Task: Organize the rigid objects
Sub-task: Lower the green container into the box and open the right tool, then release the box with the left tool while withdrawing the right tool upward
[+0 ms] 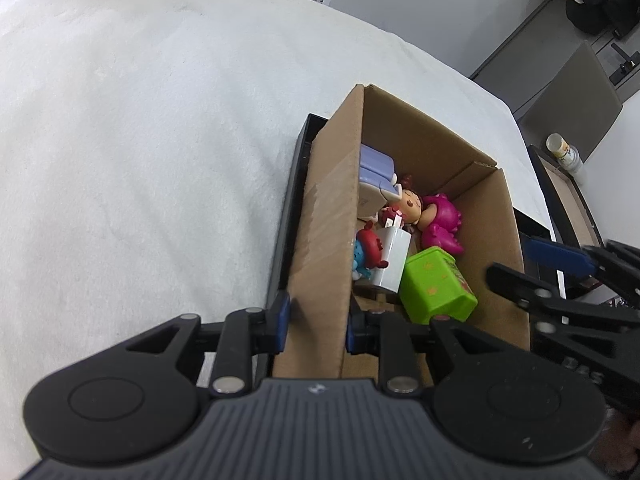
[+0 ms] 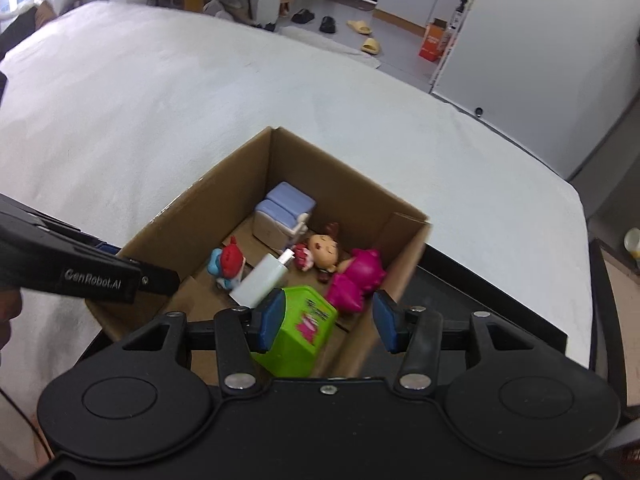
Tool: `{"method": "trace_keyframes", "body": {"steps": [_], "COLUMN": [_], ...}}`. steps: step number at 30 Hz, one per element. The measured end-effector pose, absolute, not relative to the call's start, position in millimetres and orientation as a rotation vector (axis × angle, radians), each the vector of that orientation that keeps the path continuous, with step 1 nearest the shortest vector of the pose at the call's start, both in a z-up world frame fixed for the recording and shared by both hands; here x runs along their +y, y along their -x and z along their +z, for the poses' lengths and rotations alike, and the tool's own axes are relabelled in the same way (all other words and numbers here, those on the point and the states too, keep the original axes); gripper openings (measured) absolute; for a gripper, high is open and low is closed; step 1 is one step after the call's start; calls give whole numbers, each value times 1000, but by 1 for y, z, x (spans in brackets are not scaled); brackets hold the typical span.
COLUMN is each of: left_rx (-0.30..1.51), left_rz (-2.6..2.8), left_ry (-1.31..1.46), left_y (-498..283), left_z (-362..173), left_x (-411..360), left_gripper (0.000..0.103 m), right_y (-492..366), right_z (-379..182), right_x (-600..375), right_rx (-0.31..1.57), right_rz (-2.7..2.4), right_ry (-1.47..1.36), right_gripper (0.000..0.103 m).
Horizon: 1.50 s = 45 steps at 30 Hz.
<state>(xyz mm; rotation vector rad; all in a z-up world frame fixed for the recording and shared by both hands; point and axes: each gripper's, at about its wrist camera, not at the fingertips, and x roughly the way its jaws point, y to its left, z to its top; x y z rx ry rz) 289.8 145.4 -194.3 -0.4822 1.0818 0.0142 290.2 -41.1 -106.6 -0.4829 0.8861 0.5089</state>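
Observation:
A cardboard box (image 1: 332,208) (image 2: 176,216) stands on a black tray at the near edge of the white-covered table. Inside lie a green block (image 1: 436,286) (image 2: 298,328), a pink doll (image 1: 436,222) (image 2: 352,276), a white bottle (image 1: 394,260) (image 2: 262,276), a red-and-blue figure (image 1: 366,254) (image 2: 228,262) and a lilac-and-white toy (image 1: 376,176) (image 2: 284,212). My left gripper (image 1: 316,320) is shut on the box's left wall. My right gripper (image 2: 328,320) is open above the box's near right corner, its left pad just over the green block.
The black tray (image 1: 298,160) (image 2: 480,292) lies under the box. White cloth (image 1: 140,140) covers the table to the left and beyond. A chair (image 1: 572,104) and a small bottle (image 1: 564,152) stand off the table's right edge. Shoes lie on the floor beyond.

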Motion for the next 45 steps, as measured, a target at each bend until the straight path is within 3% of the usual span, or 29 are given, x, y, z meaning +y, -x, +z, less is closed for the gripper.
{"method": "trace_keyframes", "body": {"steps": [15, 25, 28, 34, 38, 45], "left_rx": [1130, 1170, 1175, 1169, 1171, 1157], "left_rz": [20, 21, 15, 41, 54, 48], "left_ry": [494, 371, 335, 263, 200, 147], "left_y": [-289, -288, -286, -282, -275, -261], "left_z": [-194, -163, -149, -116, -97, -63], "left_x": [140, 125, 121, 116, 110, 100], "left_gripper": [25, 25, 25, 30, 43, 50], "right_y": [-270, -258, -252, -243, -238, -225], "right_z": [-83, -64, -59, -48, -42, -32], "right_x": [-97, -135, -144, -162, -176, -194], "right_rx": [914, 952, 947, 927, 917, 887], "right_rz": [421, 388, 367, 328, 297, 262], "right_ry": [294, 142, 111, 53, 6, -57], "right_gripper": [51, 62, 71, 83, 87, 98]}}
